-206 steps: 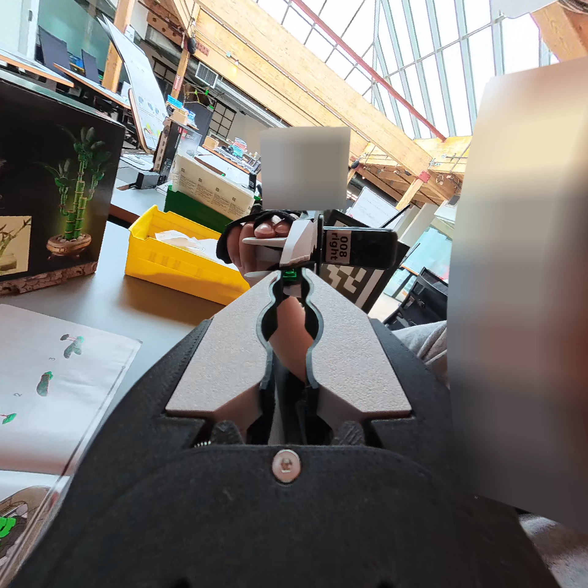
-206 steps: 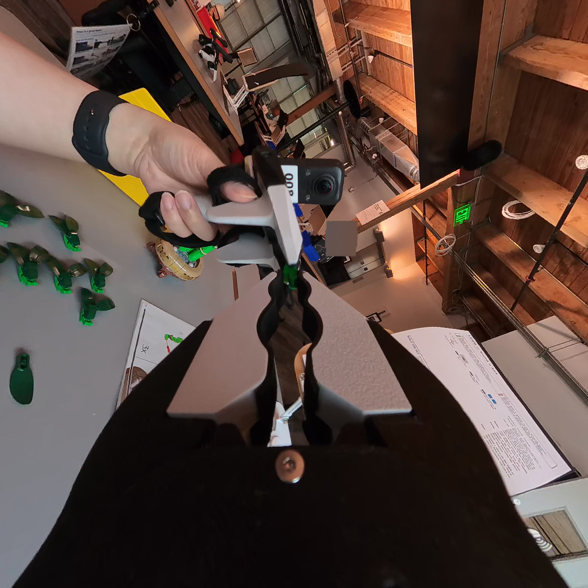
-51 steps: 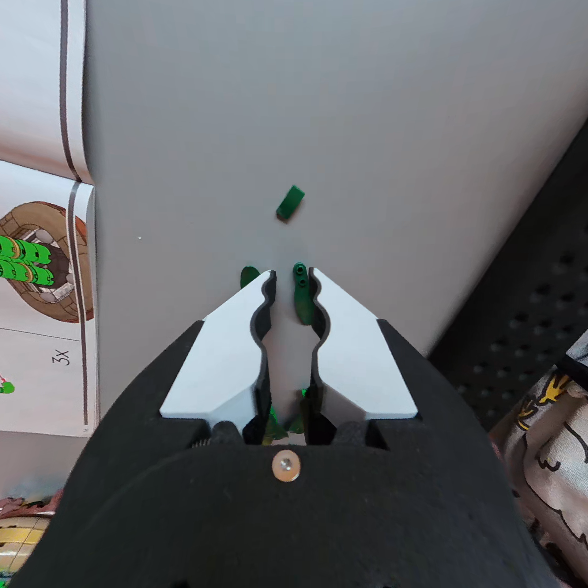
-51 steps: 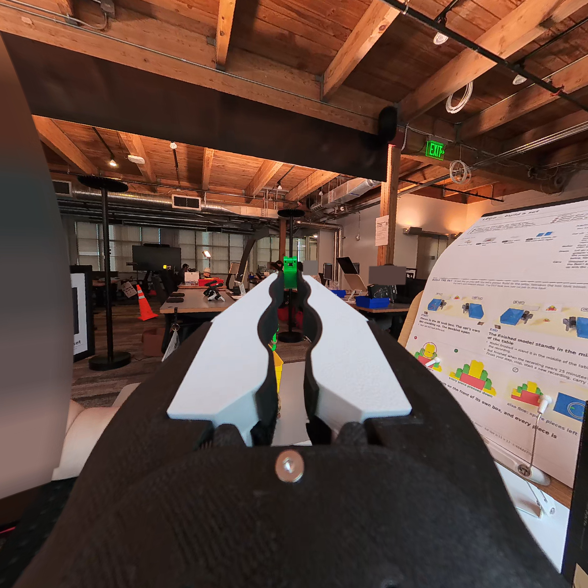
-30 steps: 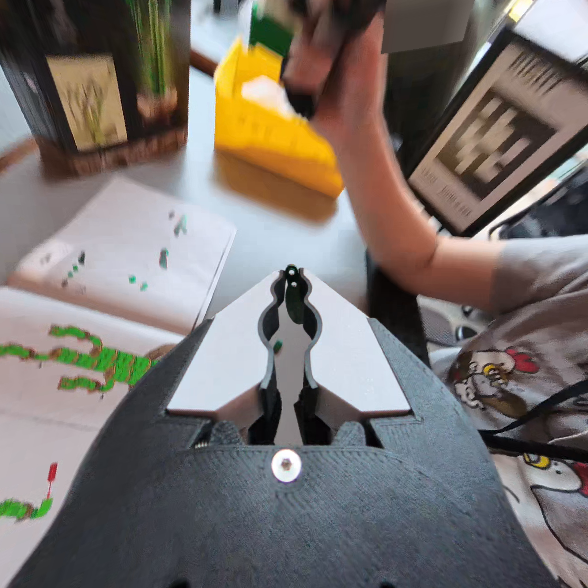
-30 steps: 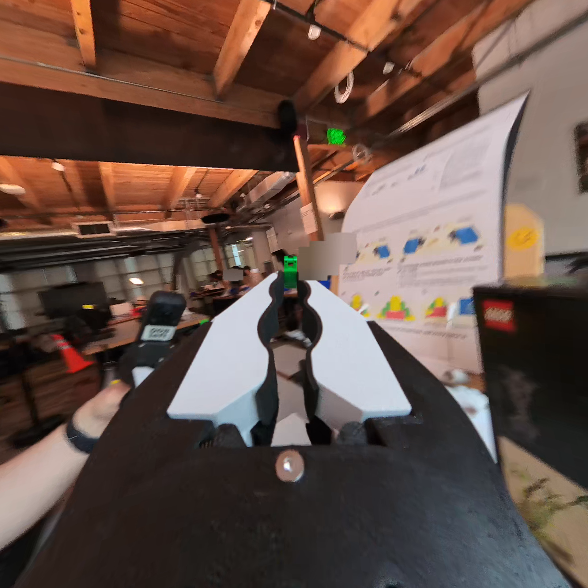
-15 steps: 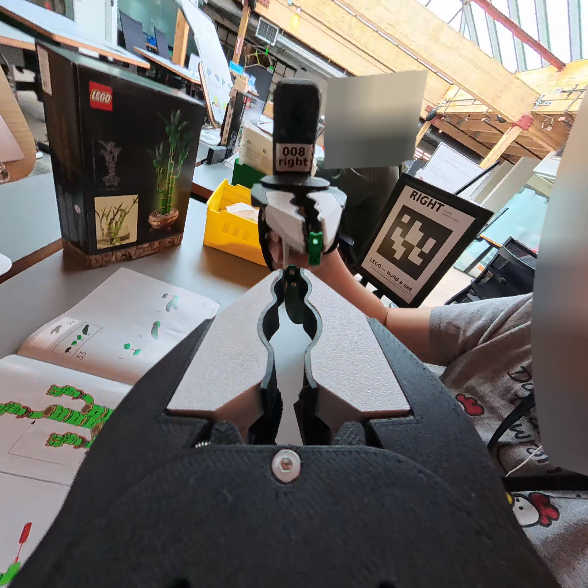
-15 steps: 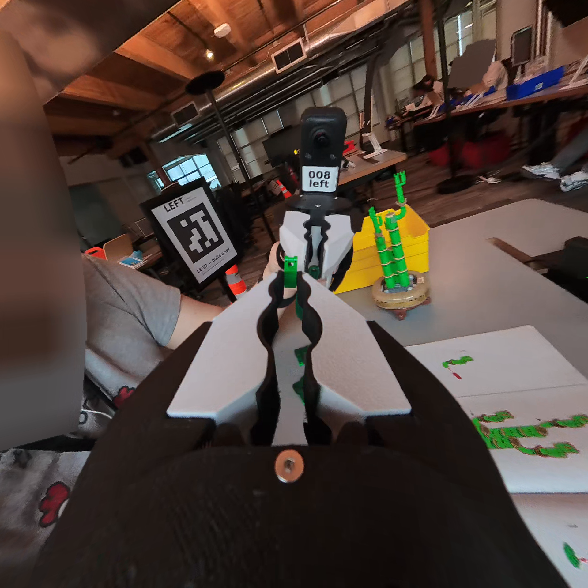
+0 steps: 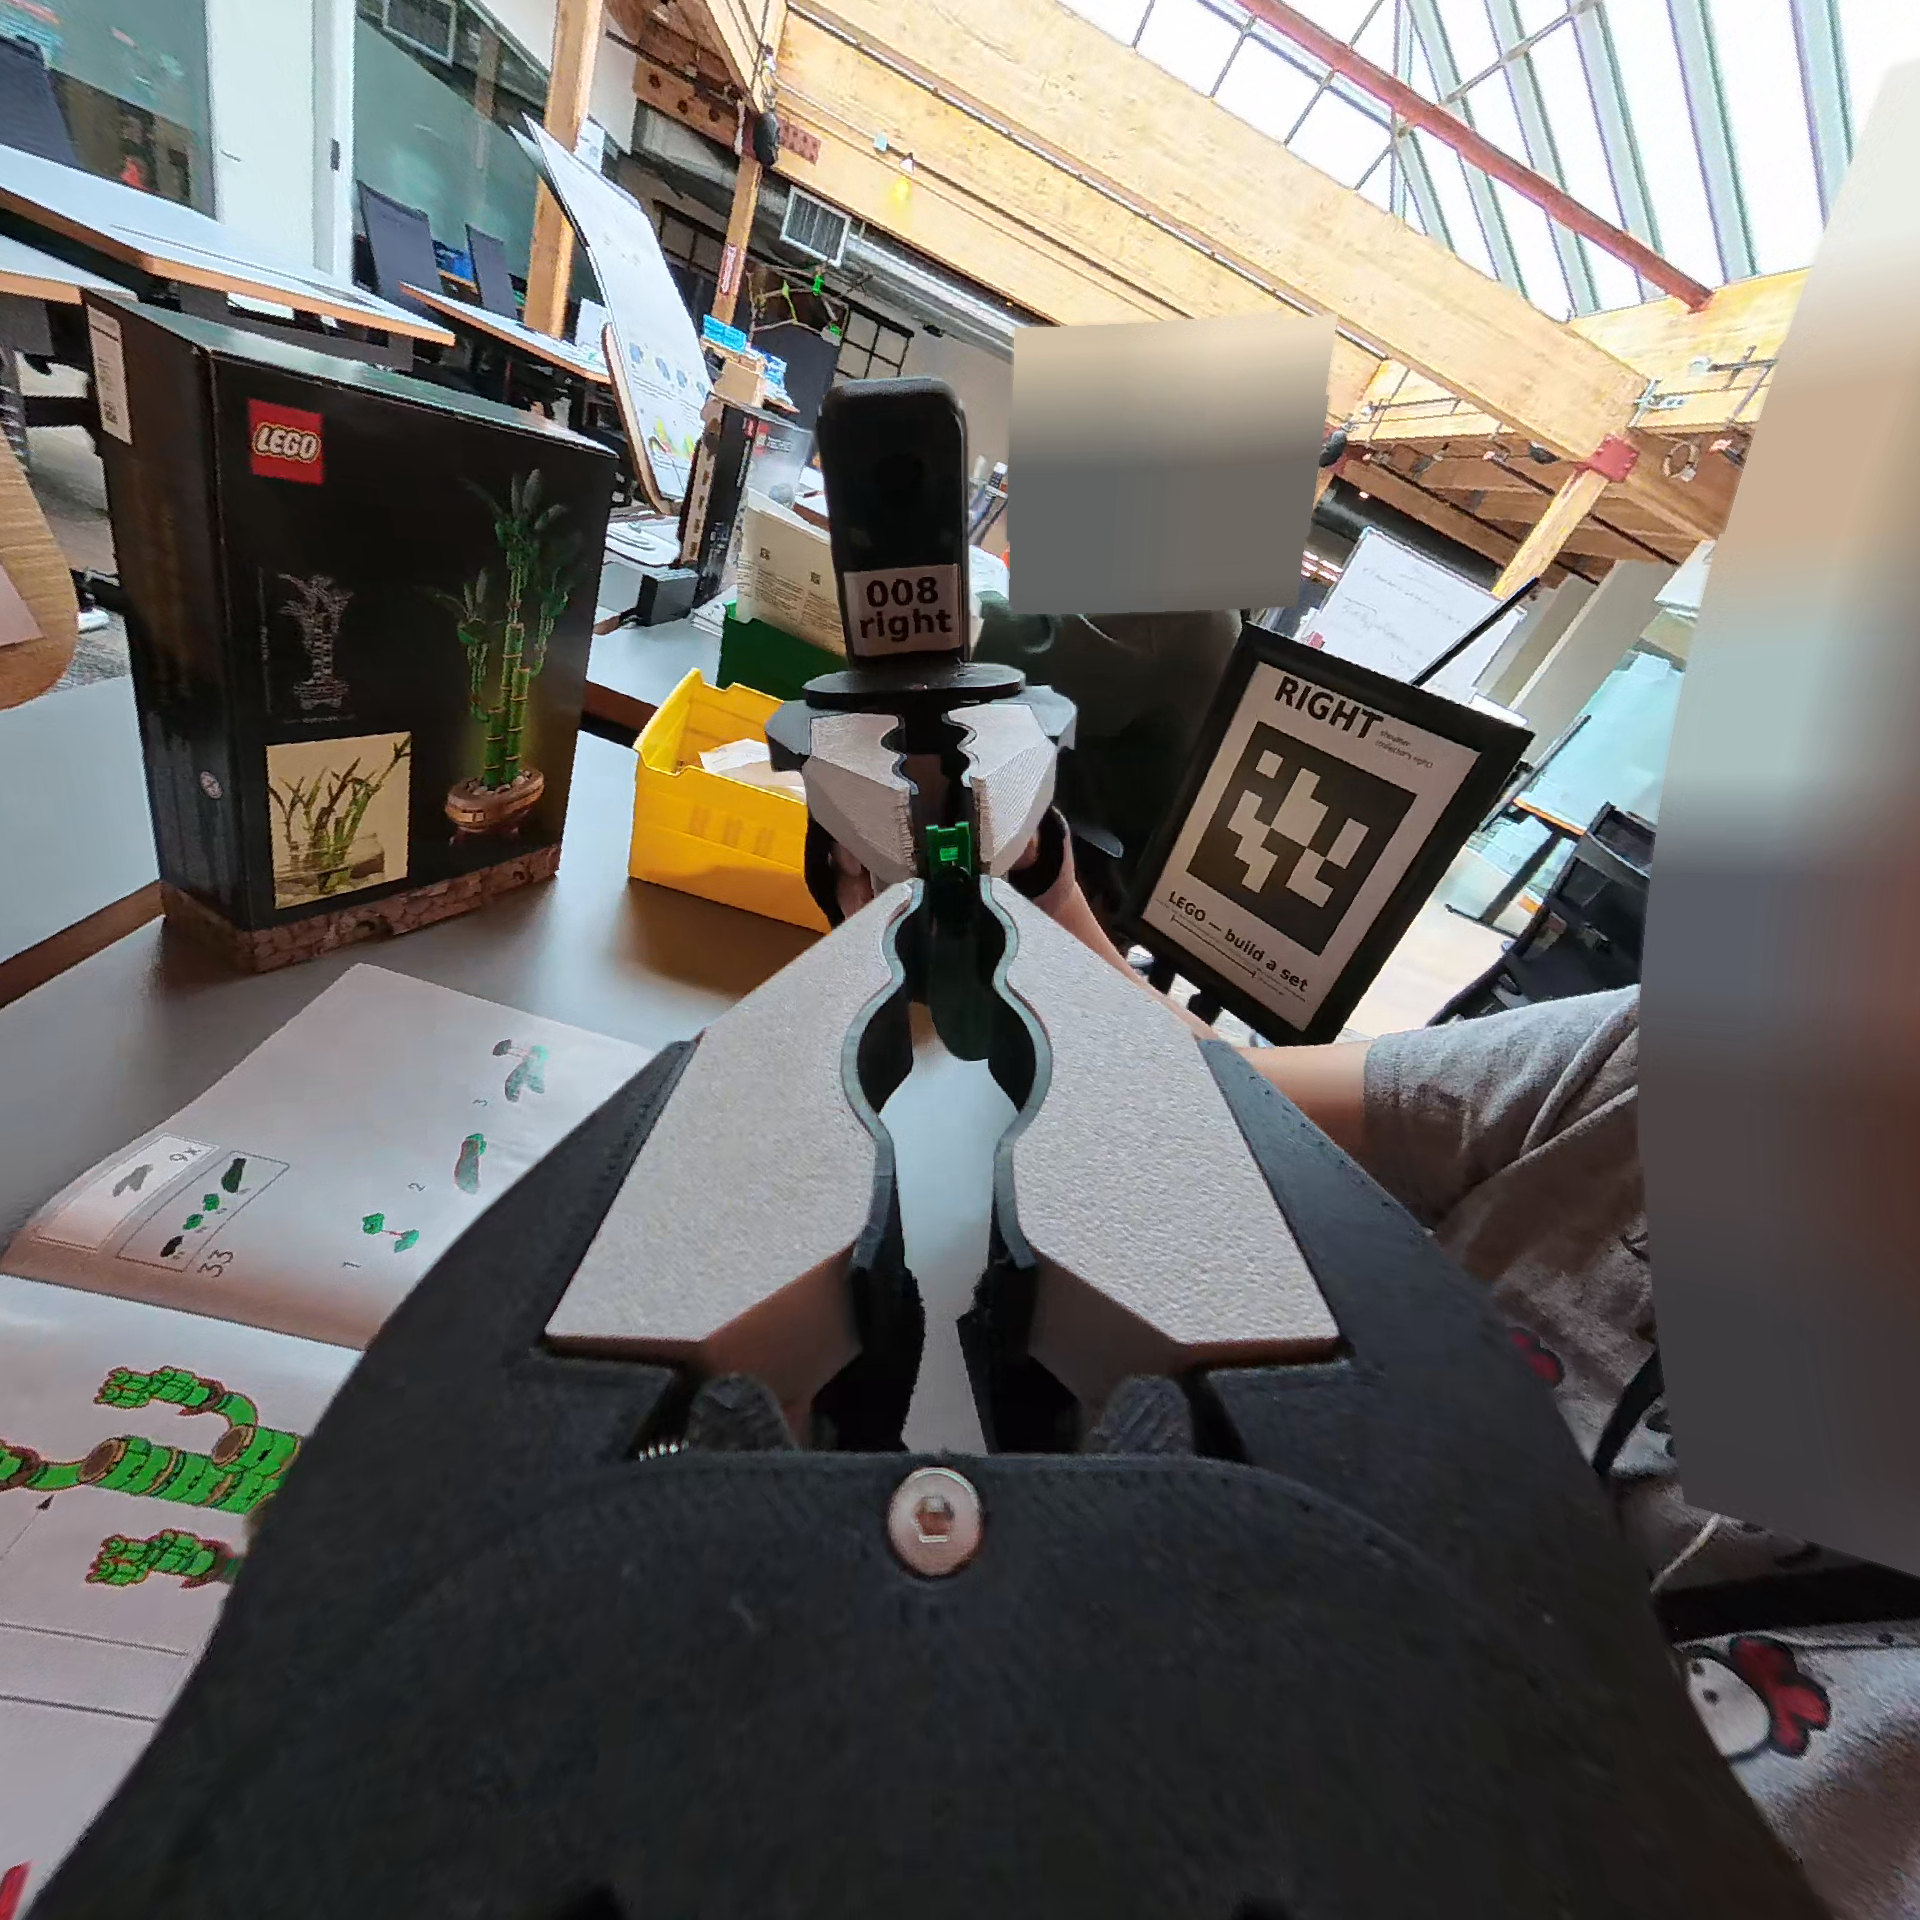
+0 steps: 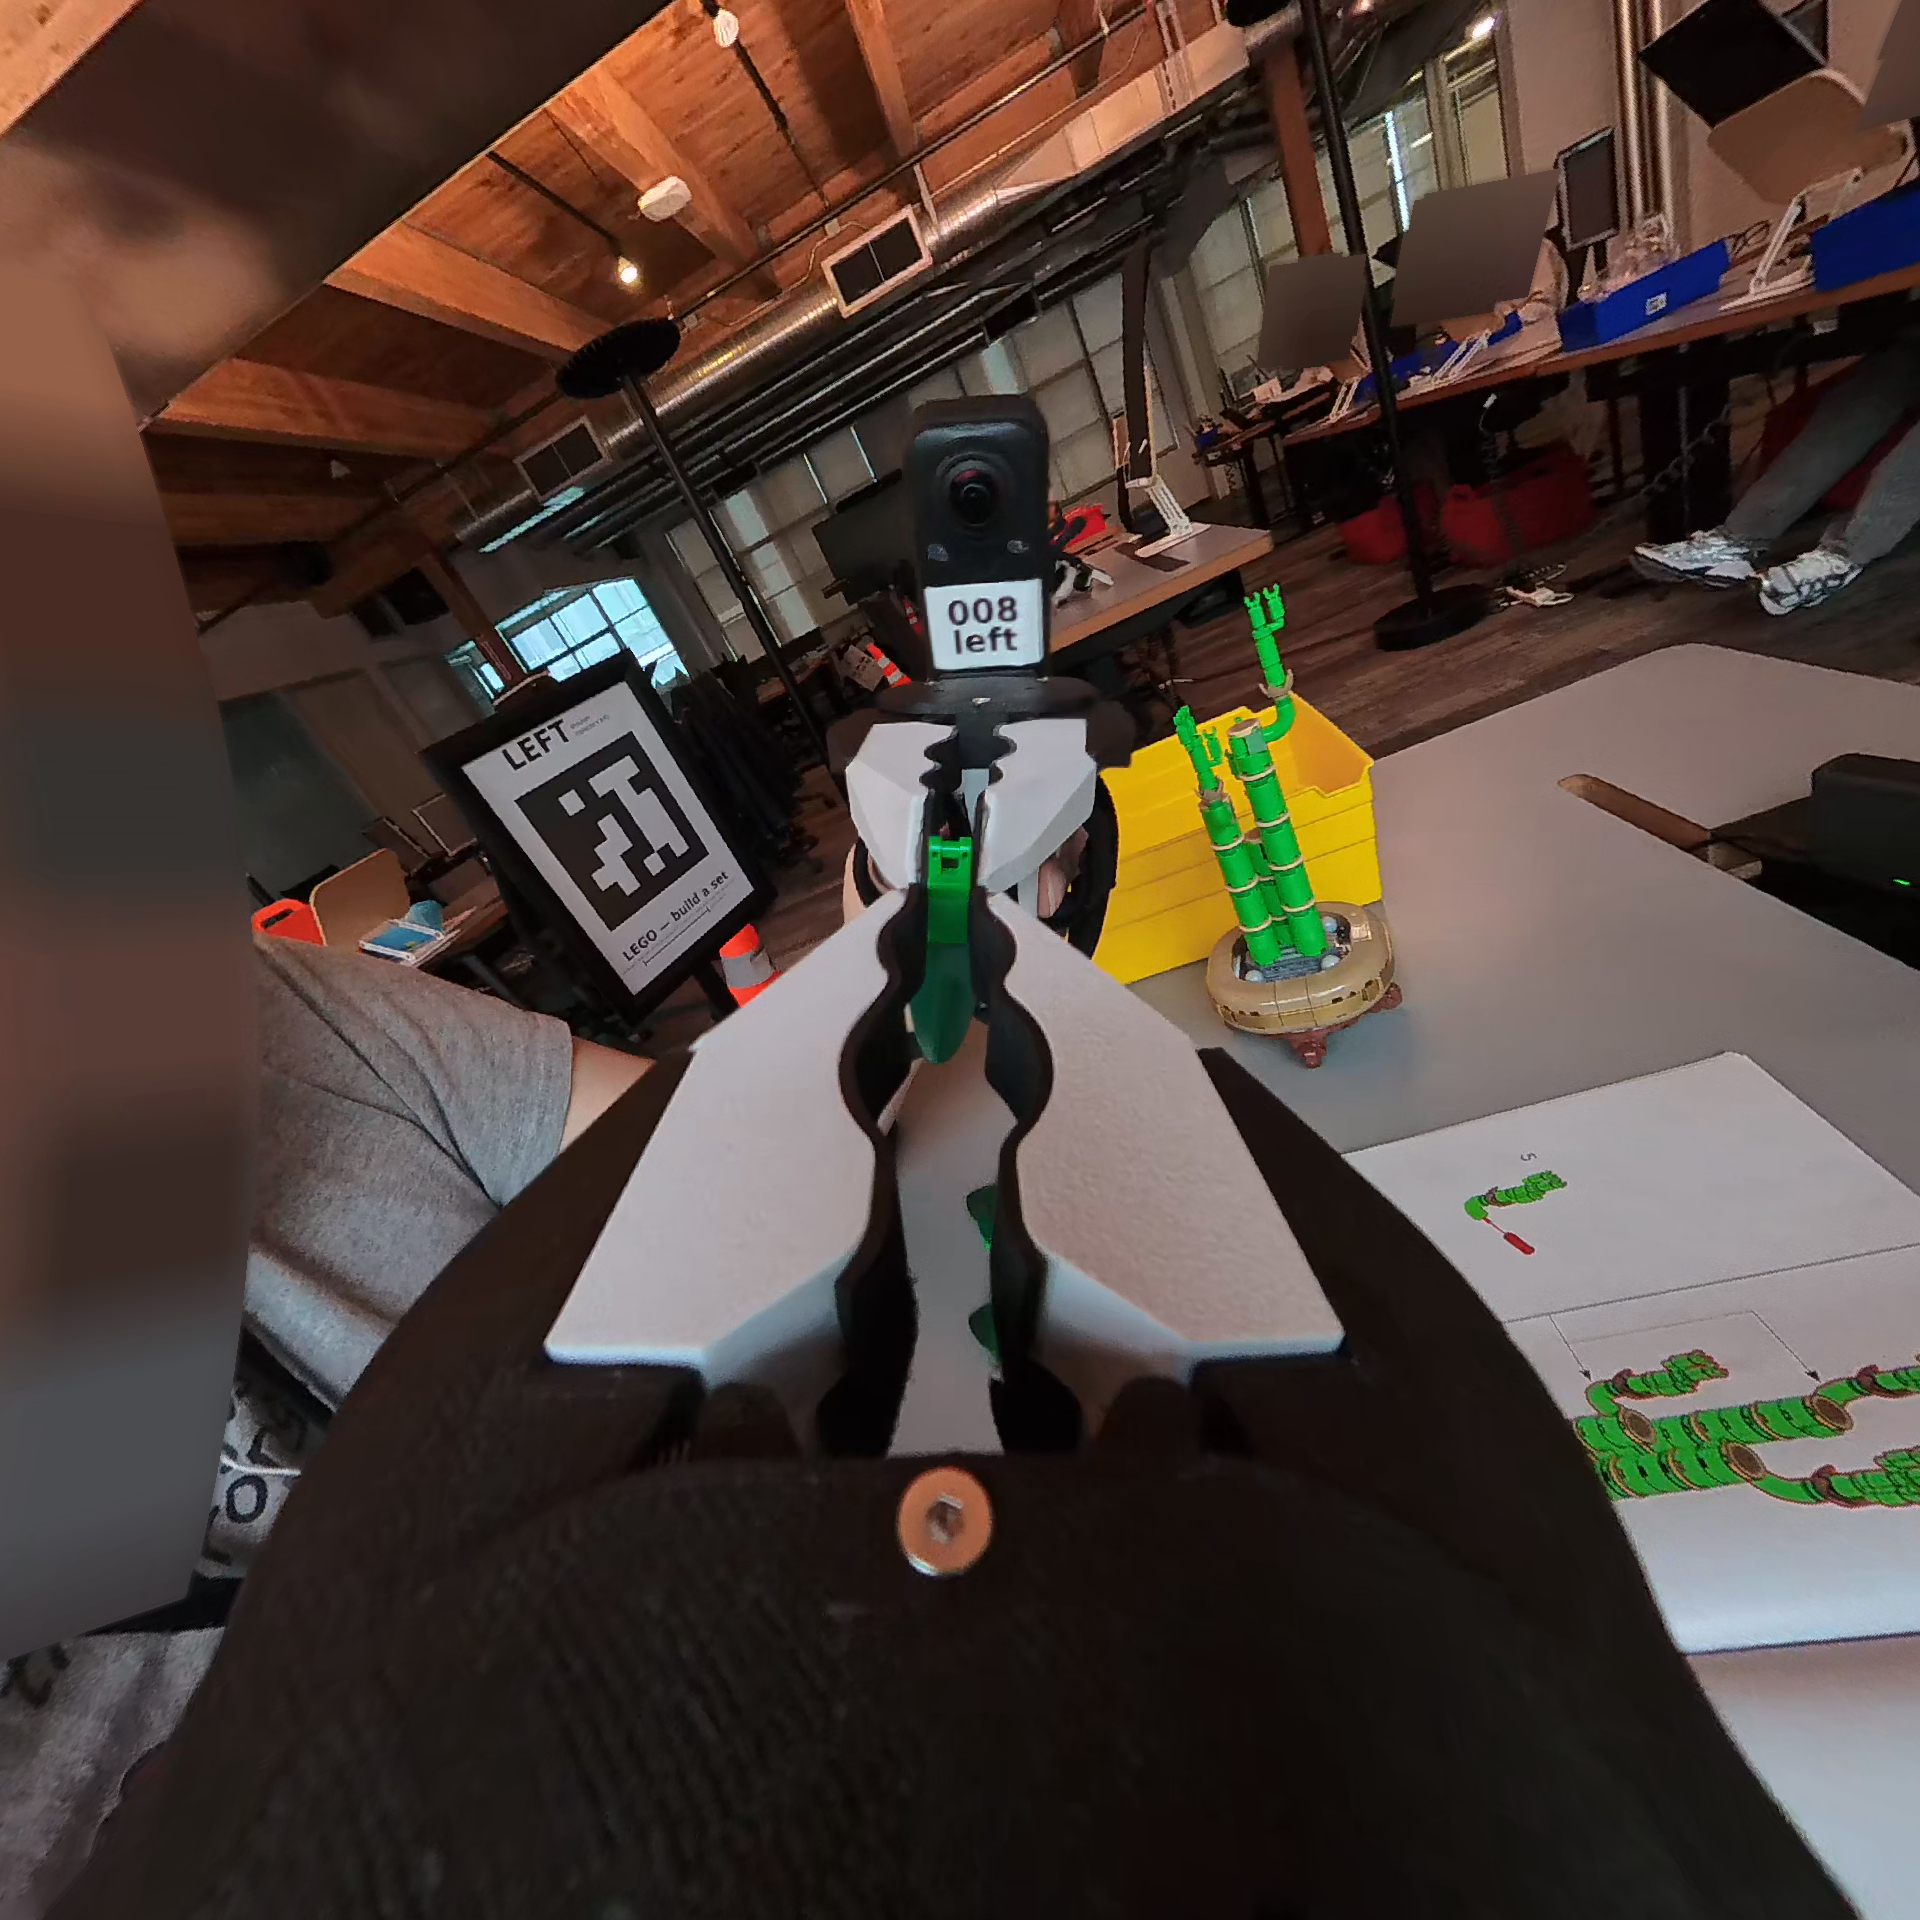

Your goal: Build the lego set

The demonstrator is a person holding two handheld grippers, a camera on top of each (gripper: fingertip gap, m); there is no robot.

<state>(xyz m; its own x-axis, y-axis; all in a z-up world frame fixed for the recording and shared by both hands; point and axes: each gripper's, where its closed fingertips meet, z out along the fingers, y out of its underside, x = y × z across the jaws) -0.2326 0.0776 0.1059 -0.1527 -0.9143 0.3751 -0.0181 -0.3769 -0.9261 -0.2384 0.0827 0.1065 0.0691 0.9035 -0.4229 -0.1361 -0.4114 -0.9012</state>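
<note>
Since half a second ago both tongs have closed tip to tip above the surface; left tongs pinch a dark green leaf, right tongs a bright green clip piece; both light, rigid, slippery, best gripped on flat flanks.

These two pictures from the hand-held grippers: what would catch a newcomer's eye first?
Probably the two grippers meeting tip to tip in mid-air: the left gripper pinches a dark green leaf piece, and the right gripper a small bright green piece, held up against each other. Next, the half-built green bamboo model standing on the grey table before a yellow bin, and the open instruction booklet lying beside the black box.
</note>
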